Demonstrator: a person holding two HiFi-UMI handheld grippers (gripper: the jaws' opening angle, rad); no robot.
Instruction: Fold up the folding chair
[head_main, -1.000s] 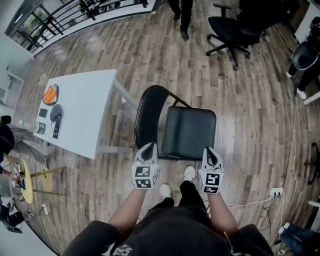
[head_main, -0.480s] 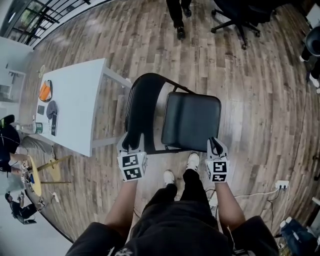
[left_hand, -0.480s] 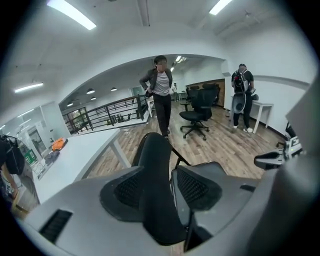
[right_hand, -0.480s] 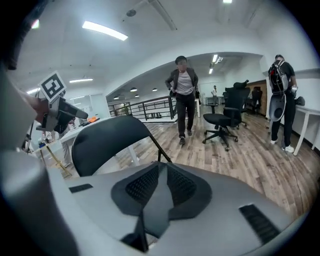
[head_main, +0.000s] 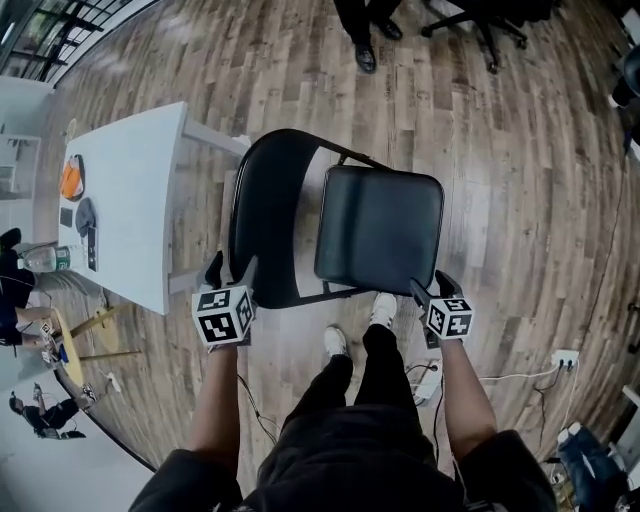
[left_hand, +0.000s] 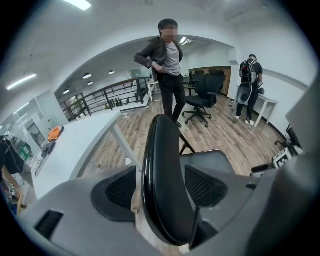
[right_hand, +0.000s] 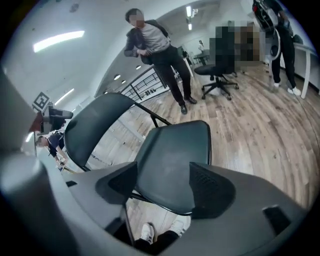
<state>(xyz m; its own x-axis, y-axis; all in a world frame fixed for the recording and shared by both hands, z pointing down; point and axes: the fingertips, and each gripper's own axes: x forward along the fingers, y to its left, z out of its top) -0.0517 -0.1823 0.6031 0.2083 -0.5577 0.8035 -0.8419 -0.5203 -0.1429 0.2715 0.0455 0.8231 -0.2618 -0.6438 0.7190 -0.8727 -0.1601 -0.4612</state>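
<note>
Having dropped and opened, left gripper (head_main: 230, 271) straddles backrest (head_main: 262, 215), right gripper (head_main: 432, 288) seat (head_main: 380, 230).

One black folding chair (head_main: 380, 225), one white table (head_main: 130, 190) and one small round yellow side table (head_main: 68, 350) share an office's wood floor. Two bystanders are in sight: a jacketed bystander (left_hand: 167, 65) and a backpack wearer (left_hand: 250, 75). One black office chair (left_hand: 202, 95) is in clear view. Two white shoes (head_main: 335, 342) show below. The table holds one orange item (head_main: 70, 178); its darker items are too small to count.
</note>
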